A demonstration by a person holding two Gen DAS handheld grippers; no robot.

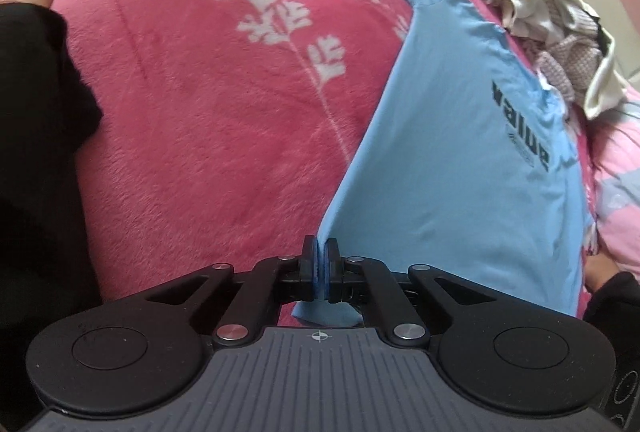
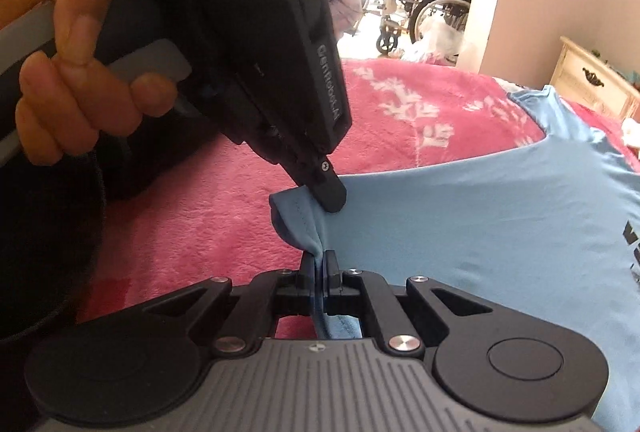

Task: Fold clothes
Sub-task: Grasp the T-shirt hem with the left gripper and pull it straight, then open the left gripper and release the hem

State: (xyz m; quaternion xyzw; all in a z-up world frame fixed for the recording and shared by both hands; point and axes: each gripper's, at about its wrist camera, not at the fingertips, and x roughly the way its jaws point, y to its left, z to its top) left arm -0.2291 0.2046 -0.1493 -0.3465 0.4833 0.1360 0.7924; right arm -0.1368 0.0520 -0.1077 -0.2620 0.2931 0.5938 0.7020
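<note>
A light blue T-shirt point(image 1: 452, 136) with dark lettering lies spread on a pink fleece blanket point(image 1: 208, 104). My left gripper point(image 1: 320, 252) is shut on the shirt's hem edge, the blue cloth pinched between its jaws. In the right wrist view the same shirt point(image 2: 500, 224) stretches off to the right. My right gripper point(image 2: 319, 258) is shut on a bunched fold of the hem. The left gripper point(image 2: 326, 198) shows there too, held by a hand point(image 2: 76, 84), its fingertip clamped on the hem a little beyond mine.
A heap of pale and checked clothes point(image 1: 560, 36) lies at the blanket's right edge beside the shirt. A dark sleeve point(image 1: 36, 160) fills the left side. A wheelchair point(image 2: 424, 12) stands in the doorway beyond the bed, and a cream drawer unit point(image 2: 596, 80) at the right.
</note>
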